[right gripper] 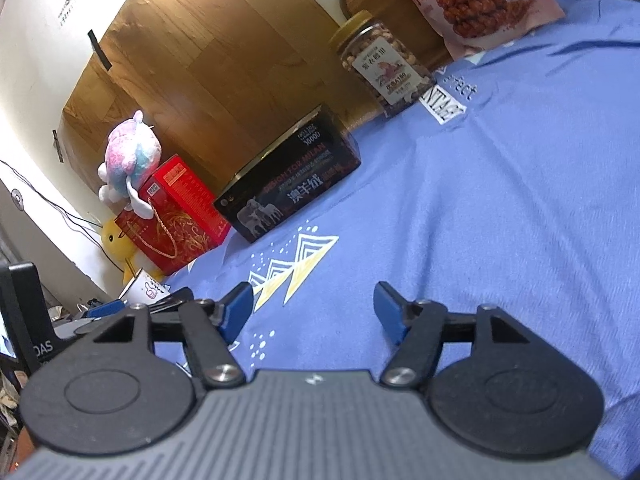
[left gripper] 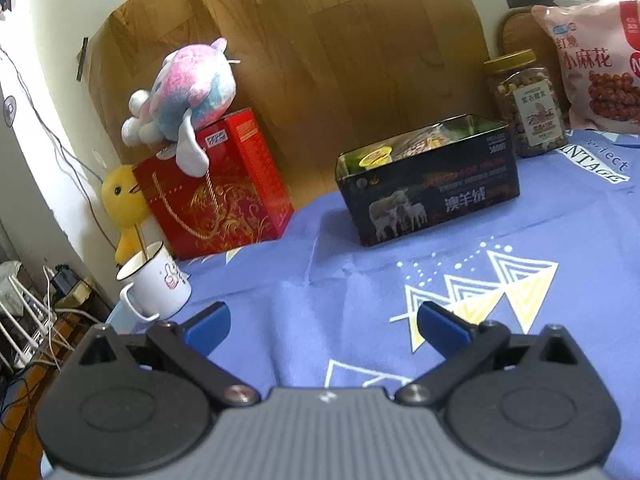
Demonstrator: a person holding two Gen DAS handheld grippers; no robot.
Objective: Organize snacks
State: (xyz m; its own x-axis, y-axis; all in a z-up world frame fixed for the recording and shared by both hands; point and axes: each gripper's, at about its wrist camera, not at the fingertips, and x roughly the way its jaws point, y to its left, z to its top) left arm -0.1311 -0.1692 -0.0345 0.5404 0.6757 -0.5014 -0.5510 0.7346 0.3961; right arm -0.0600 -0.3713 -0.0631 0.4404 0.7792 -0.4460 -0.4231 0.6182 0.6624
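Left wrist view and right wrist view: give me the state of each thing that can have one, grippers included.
left gripper: open, nothing between the fingers
right gripper: open, nothing between the fingers
black tin box: lid off, snacks inside
nut jar: upright, yellow lid on
pink snack bag: standing, looks sealed
white mug: upright, stick inside
plush toy: lying on the red gift box

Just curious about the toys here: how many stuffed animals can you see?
2. A pink-and-blue plush sits on top of the red gift box. A yellow duck plush stands behind that box, partly hidden by it and the white mug. Others may be out of view.
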